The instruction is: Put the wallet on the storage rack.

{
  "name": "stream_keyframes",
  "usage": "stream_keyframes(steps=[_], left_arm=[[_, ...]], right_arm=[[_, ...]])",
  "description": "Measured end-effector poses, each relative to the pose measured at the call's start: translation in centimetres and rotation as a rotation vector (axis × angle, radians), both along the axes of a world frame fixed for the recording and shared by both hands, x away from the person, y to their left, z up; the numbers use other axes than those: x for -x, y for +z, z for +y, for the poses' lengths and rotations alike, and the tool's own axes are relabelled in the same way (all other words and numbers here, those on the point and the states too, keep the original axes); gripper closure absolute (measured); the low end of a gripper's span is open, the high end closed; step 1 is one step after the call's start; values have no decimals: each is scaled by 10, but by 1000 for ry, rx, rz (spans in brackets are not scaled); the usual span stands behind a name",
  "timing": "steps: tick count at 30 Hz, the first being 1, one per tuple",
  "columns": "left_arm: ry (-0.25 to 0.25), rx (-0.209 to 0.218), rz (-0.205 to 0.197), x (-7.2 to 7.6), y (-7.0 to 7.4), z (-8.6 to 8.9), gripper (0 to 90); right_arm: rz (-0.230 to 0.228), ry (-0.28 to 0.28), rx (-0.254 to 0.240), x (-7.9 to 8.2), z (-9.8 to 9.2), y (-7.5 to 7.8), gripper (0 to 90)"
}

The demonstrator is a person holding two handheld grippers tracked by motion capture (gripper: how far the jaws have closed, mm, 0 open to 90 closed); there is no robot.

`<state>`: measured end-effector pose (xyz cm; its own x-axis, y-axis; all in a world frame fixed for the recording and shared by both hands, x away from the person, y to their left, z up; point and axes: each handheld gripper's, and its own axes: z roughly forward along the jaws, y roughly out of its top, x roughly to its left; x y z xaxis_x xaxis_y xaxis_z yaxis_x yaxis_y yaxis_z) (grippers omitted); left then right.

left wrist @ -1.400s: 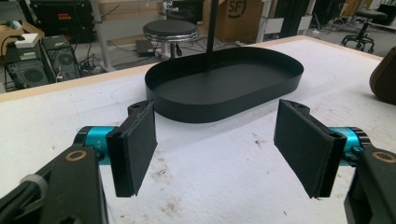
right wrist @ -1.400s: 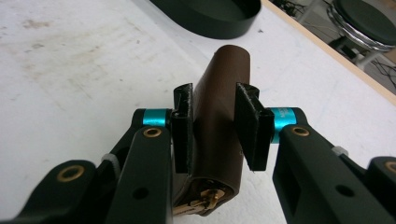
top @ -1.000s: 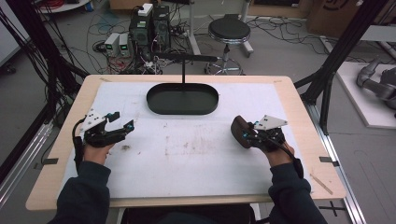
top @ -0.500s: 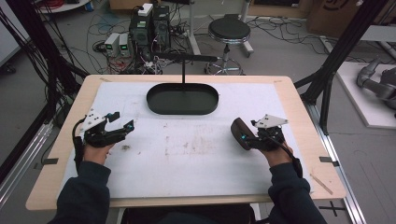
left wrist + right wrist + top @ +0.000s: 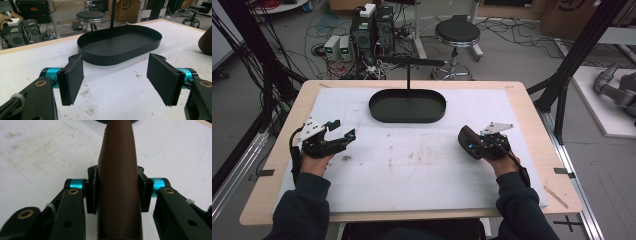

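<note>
Brown, smooth, rounded object point(image 5: 117, 170) clamped between the right tool's point(image 5: 468, 143) pads, held over the white-covered bench point(image 5: 422, 170) right of centre. Left tool point(image 5: 343, 131) at the bench's left side, jaws spread wide, nothing between them. Black oval tray point(image 5: 407, 106) sits empty toward the far edge, ahead of both tools, well apart from the brown object.

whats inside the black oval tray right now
Nothing visible lies in the black oval tray; the left gripper view shows its floor bare and dark. A thin black post crosses the far rim, and the strip of floor behind the near wall is hidden.
</note>
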<state>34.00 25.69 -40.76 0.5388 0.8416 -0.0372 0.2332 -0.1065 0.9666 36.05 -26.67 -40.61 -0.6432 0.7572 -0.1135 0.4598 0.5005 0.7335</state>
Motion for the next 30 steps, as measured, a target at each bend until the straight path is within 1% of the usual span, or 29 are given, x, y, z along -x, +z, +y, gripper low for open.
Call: stream_keyframes(steps=[1,5,7,9,12,13,14,16,18,20,24,26,28,29,30], left_arm=[[-2,1,-2,0,0,0,294],[-15,-7,-14,0,-1,-1,286],[-22,-8,-23,0,-1,-1,285],[-25,-6,-26,0,-1,-1,284],[-28,-5,-31,0,-1,-1,282],[-28,-5,-34,0,-1,-1,282],[-29,-4,-33,0,-1,-1,281],[-29,-2,-33,0,-1,-1,281],[-30,-4,-34,0,-1,-1,281],[-30,-2,-34,0,-1,-1,281],[-34,0,-34,0,-1,-1,281],[-34,-1,-34,0,-1,0,281],[-36,0,-34,0,-1,0,281],[-36,2,-34,0,-1,0,281],[-36,3,-33,0,-1,-1,281]], right_arm=[[2,1,-19,-1,0,1,619],[-20,20,-100,-7,2,10,625],[-34,24,-127,-13,6,16,624],[-45,36,-139,-20,11,19,624],[-48,55,-145,-35,23,23,624],[-54,58,-156,-39,27,24,624],[-43,70,-165,-45,31,25,624],[-48,88,-174,-58,43,29,624],[-39,102,-188,-70,53,31,624],[-47,116,-194,-82,65,34,624],[-46,140,-190,-105,92,38,624],[-56,147,-172,-114,106,37,624],[-39,157,-150,-124,121,36,623],[-46,162,-137,-128,130,34,624],[-41,155,-134,-132,136,32,623]])
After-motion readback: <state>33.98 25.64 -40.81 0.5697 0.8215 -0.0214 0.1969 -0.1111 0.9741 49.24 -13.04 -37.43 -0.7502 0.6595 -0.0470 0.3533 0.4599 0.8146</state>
